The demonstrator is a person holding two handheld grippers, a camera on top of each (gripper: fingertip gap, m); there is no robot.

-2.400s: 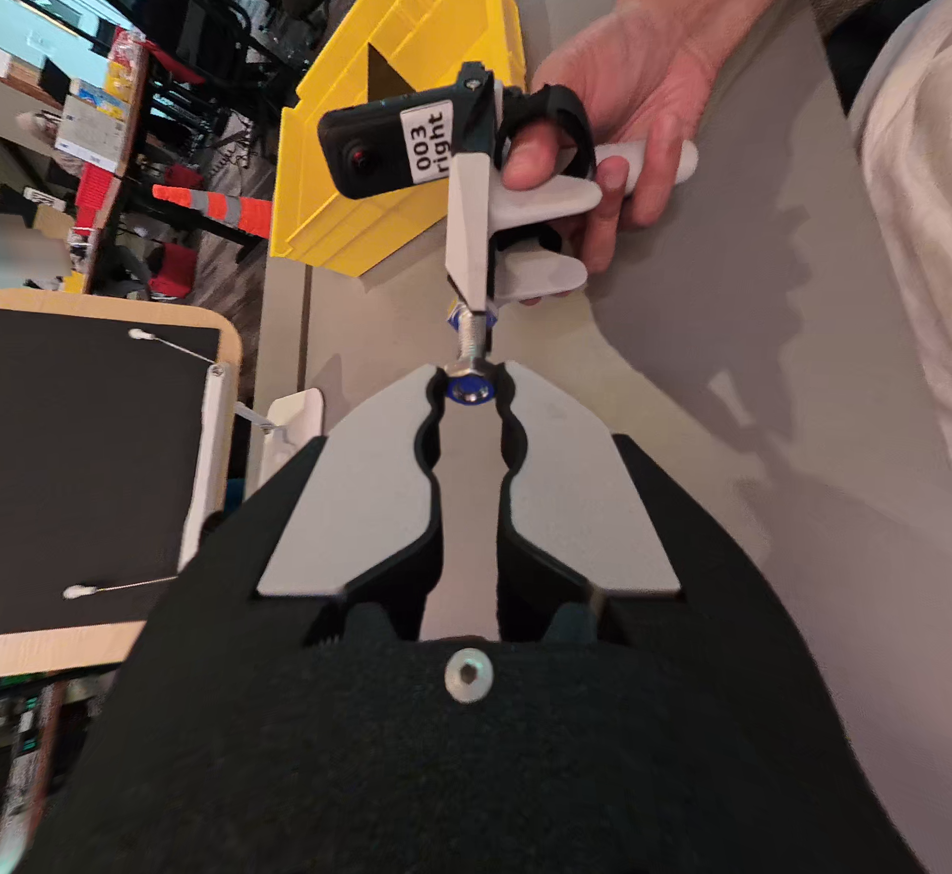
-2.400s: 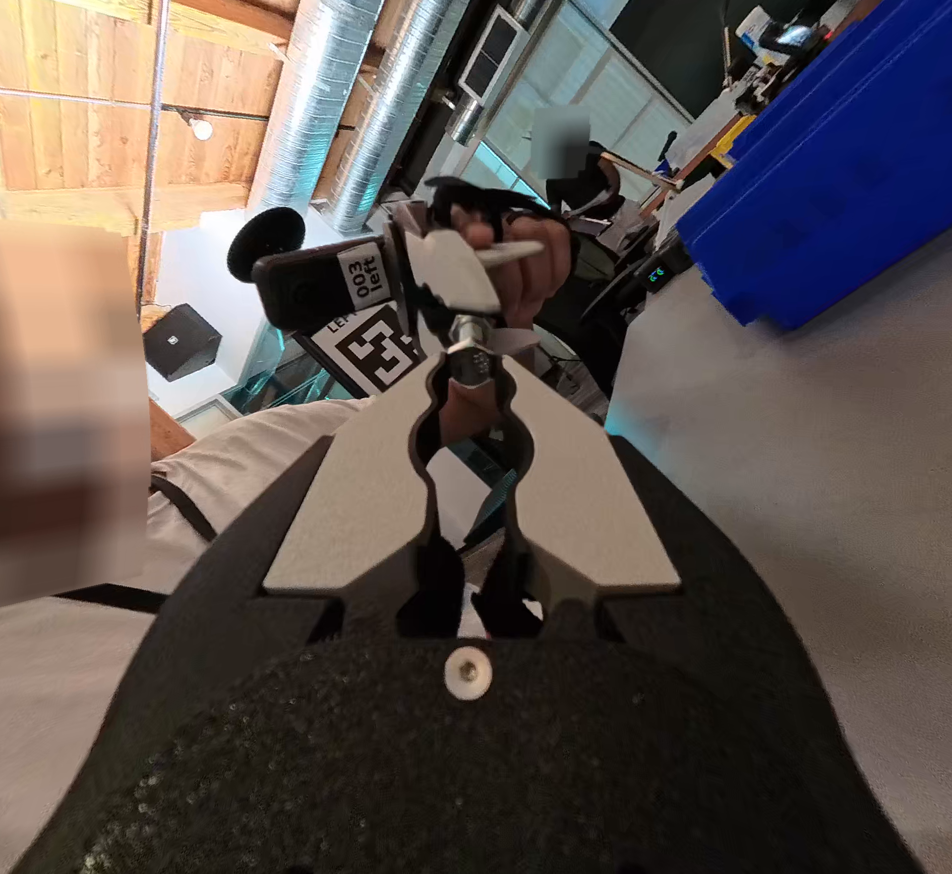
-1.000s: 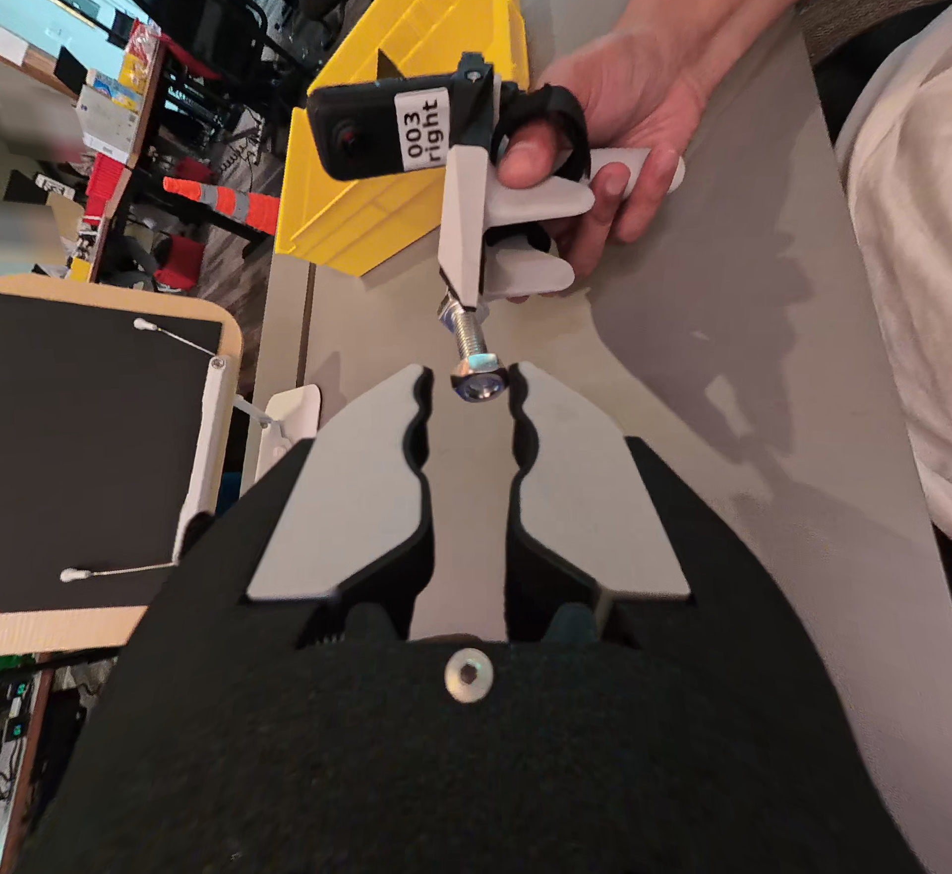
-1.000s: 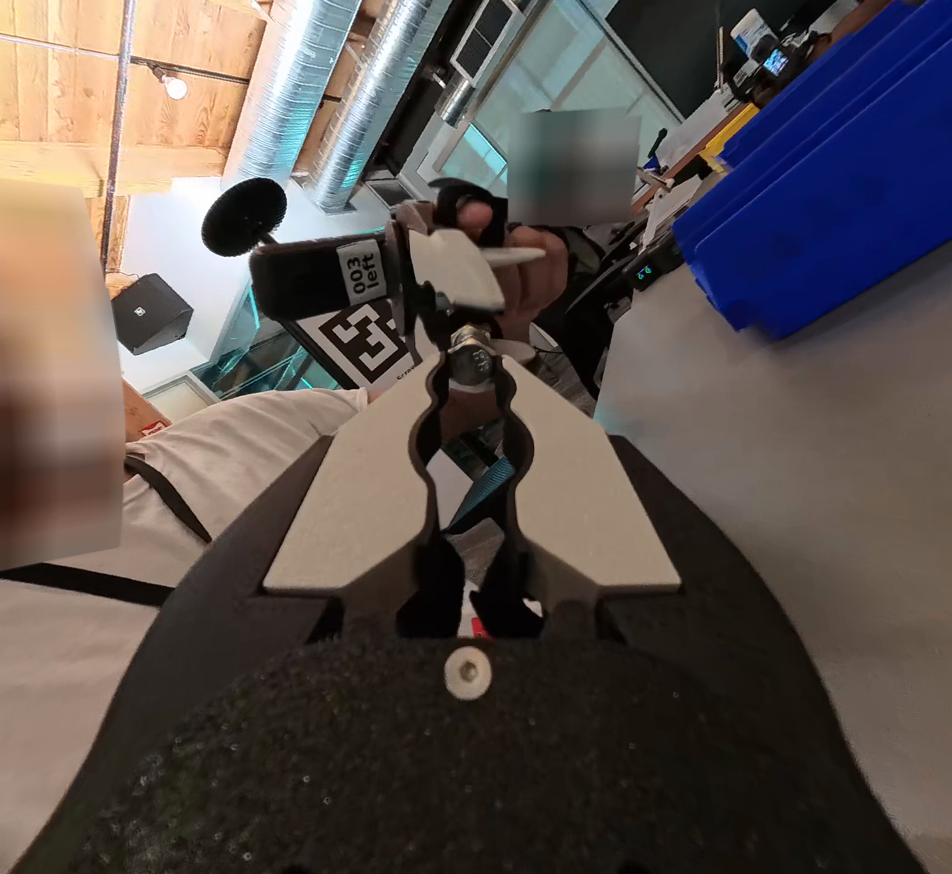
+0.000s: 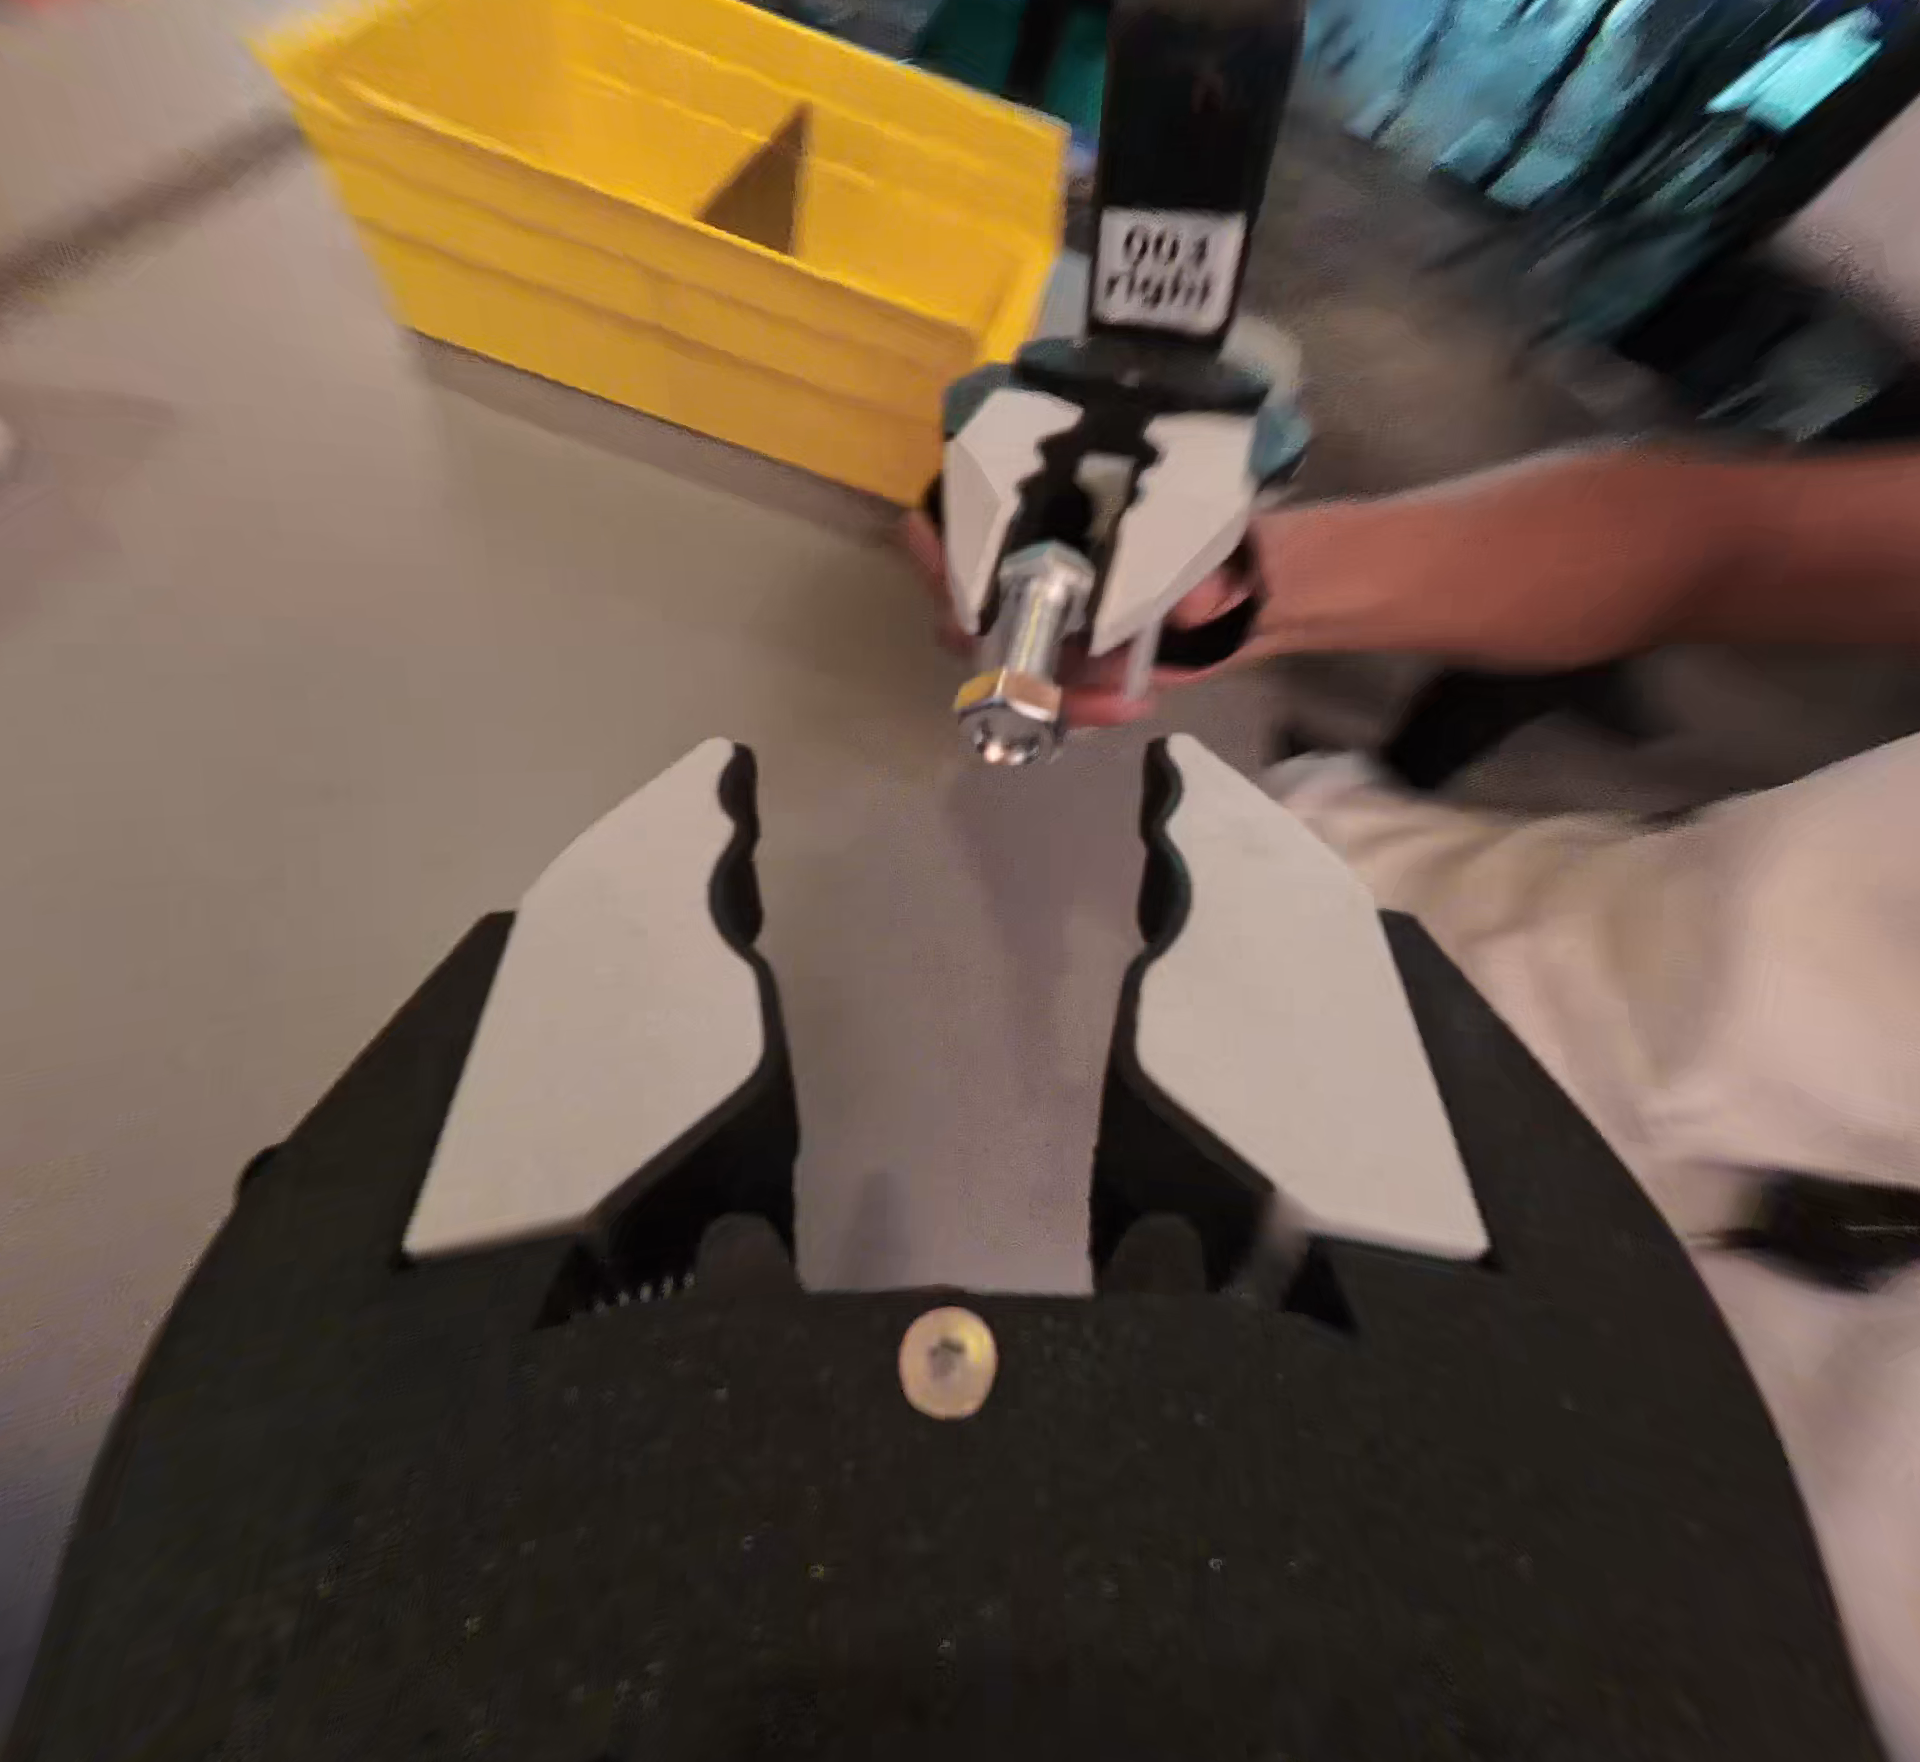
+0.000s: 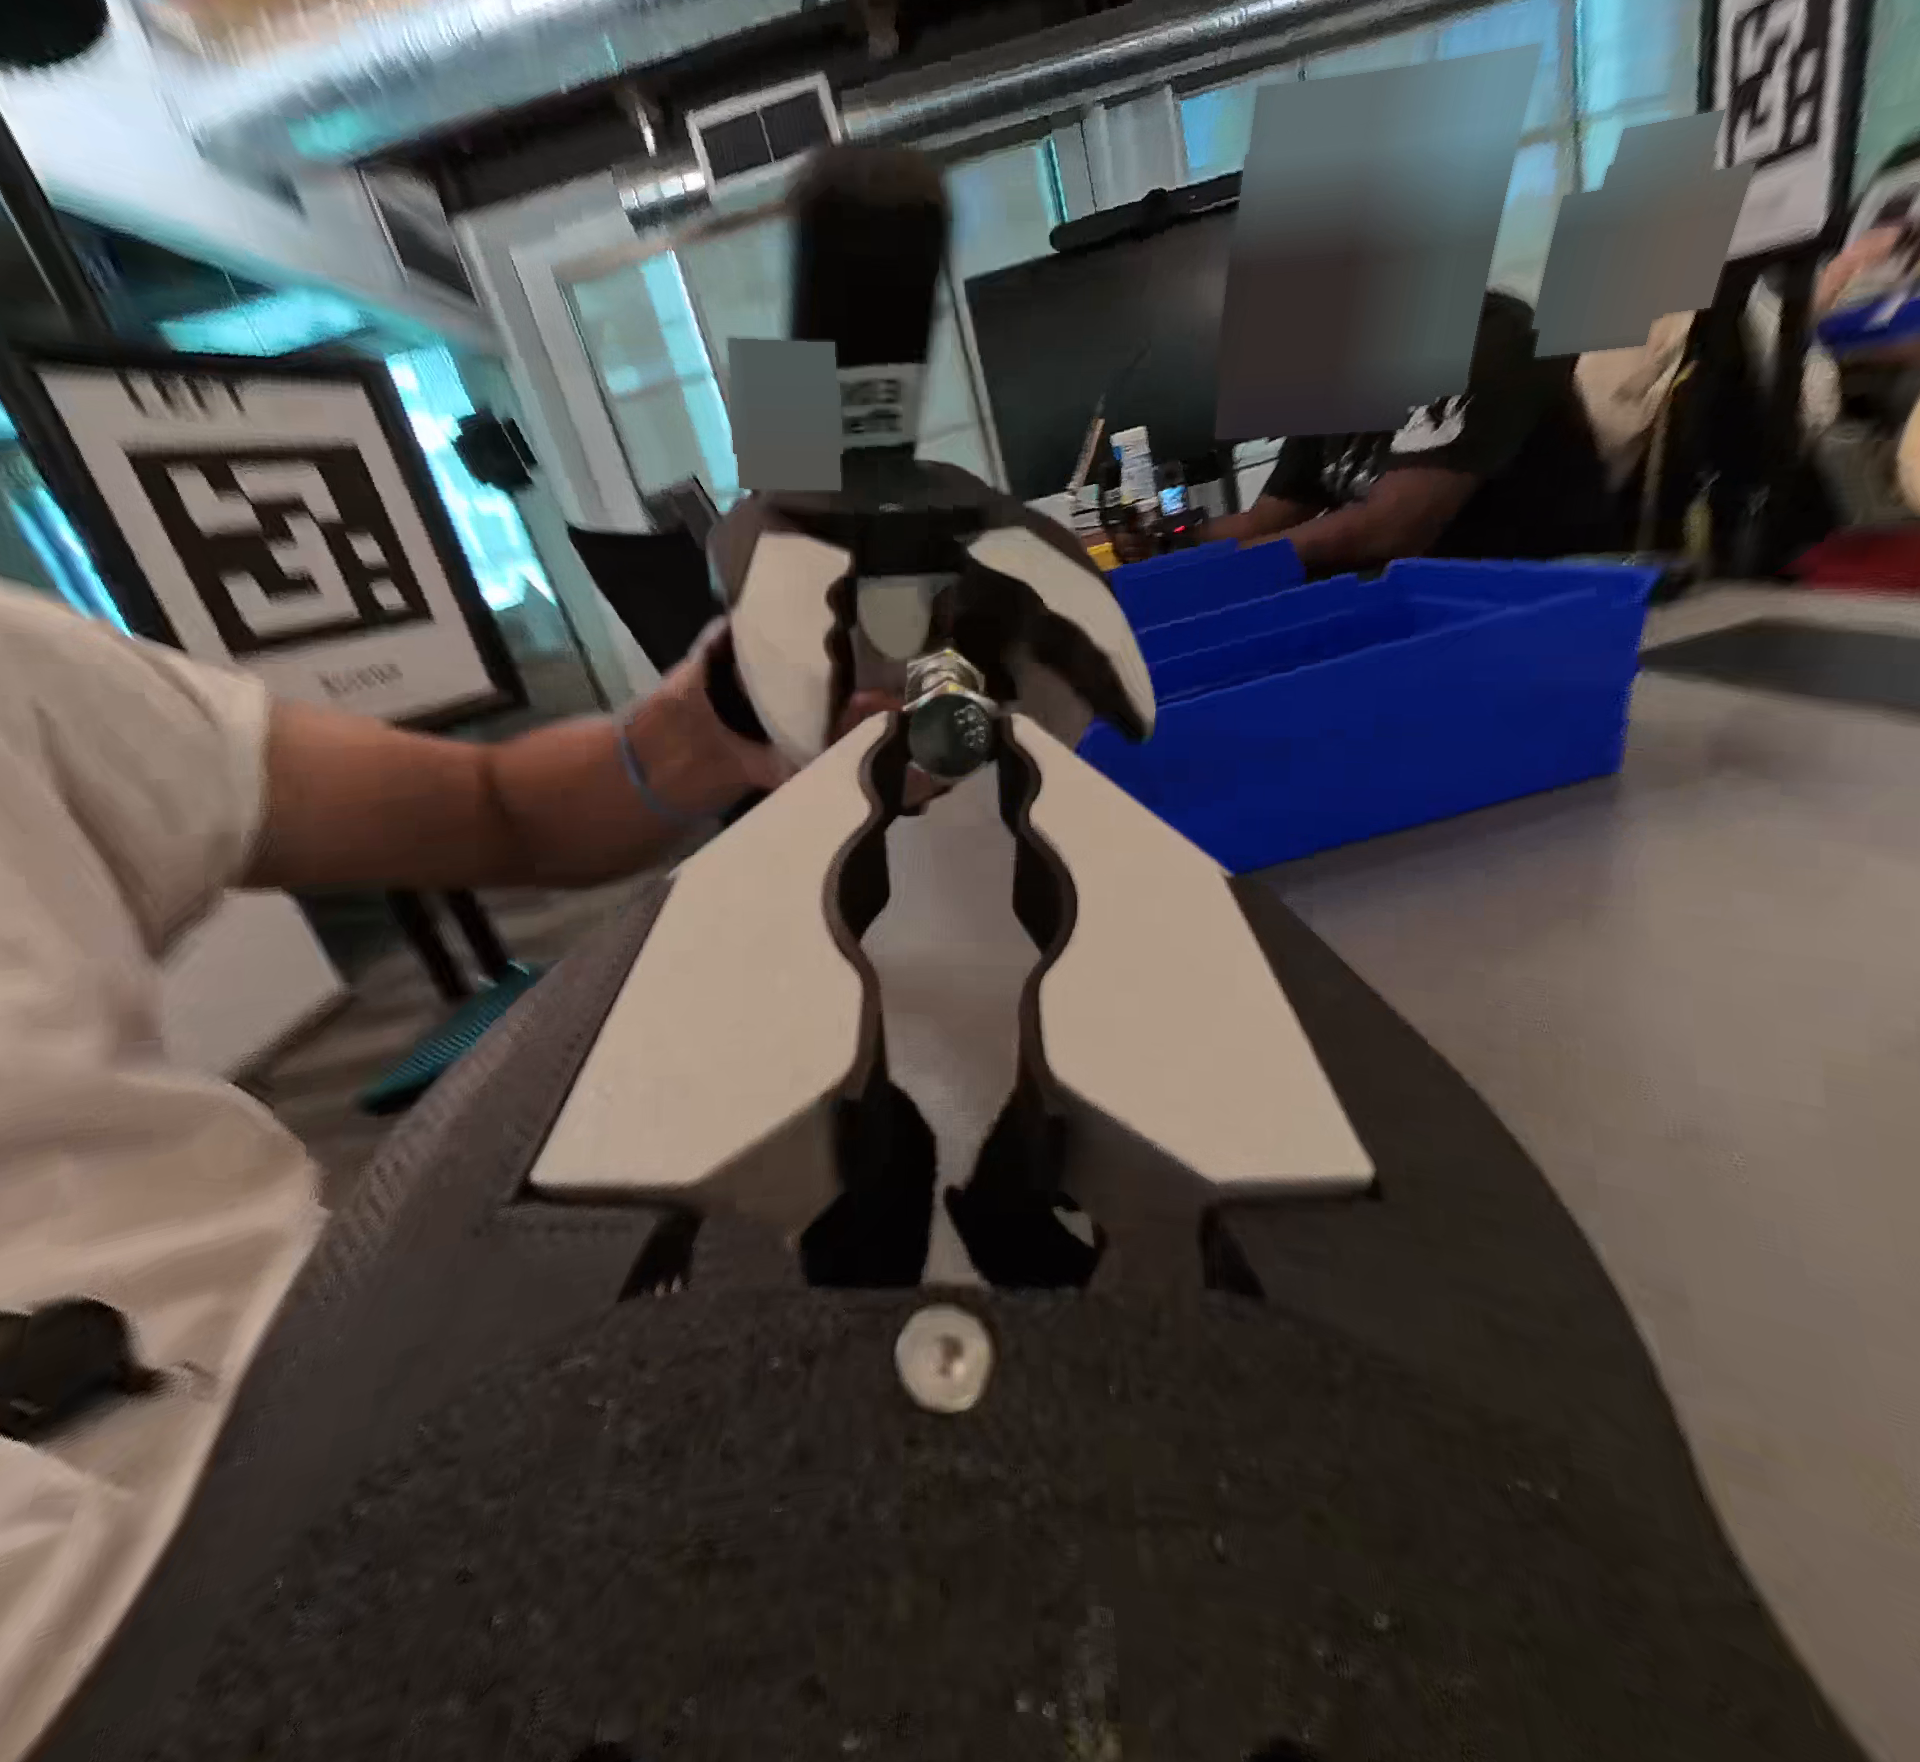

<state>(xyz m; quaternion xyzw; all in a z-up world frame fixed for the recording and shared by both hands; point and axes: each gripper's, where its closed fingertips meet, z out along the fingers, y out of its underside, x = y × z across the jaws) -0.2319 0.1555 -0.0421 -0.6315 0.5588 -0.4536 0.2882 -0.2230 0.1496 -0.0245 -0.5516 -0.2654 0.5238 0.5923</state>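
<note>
On the grey table (image 5: 312, 673) a yellow bin (image 5: 665, 226) shows nothing inside — right gripper (image 6: 945, 736) clamps a bolt (image 6: 948, 725), left gripper (image 5: 945, 756) agape.

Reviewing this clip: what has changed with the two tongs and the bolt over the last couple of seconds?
The left tongs, earlier closed on the nut at the bolt's end, have let go and now stand wide open, drawn back from it. Both views have swung round to roughly level. The right tongs hold the bolt by its head as before; the yellow bin is unmoved.
</note>
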